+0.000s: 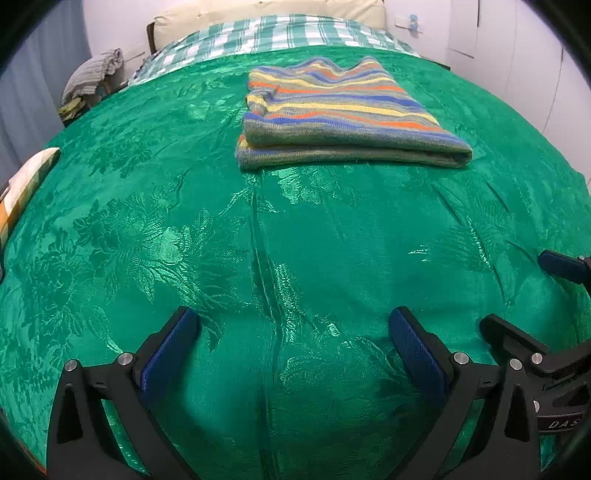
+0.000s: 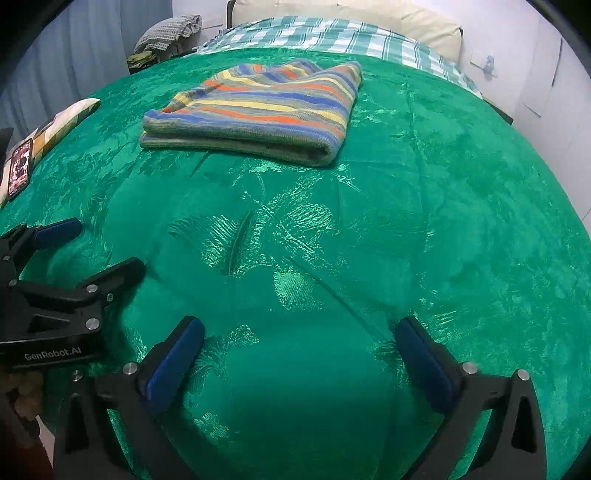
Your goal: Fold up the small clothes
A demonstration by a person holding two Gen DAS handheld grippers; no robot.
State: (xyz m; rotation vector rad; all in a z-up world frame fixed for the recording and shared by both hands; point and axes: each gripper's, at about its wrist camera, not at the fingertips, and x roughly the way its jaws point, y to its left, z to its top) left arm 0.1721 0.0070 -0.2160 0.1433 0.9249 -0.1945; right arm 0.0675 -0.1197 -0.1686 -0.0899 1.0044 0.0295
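A striped knit garment [image 1: 340, 110] in blue, orange, yellow and grey lies folded into a flat rectangle on the green bedspread [image 1: 184, 240], far ahead of both grippers. It also shows in the right wrist view [image 2: 258, 110]. My left gripper [image 1: 295, 325] is open and empty, low over the bedspread near its front. My right gripper [image 2: 299, 334] is open and empty too, beside the left one. Each gripper shows at the edge of the other's view: the right gripper [image 1: 524, 295] at the right, the left gripper [image 2: 107, 245] at the left.
A green checked sheet [image 1: 280, 33] and cream pillow [image 1: 266, 11] lie at the head of the bed. A patterned cushion [image 2: 59, 125] with a phone [image 2: 20, 166] lies at the left edge. A pile of clothes [image 1: 92, 74] sits beyond the bed's left side. Walls stand close on the right.
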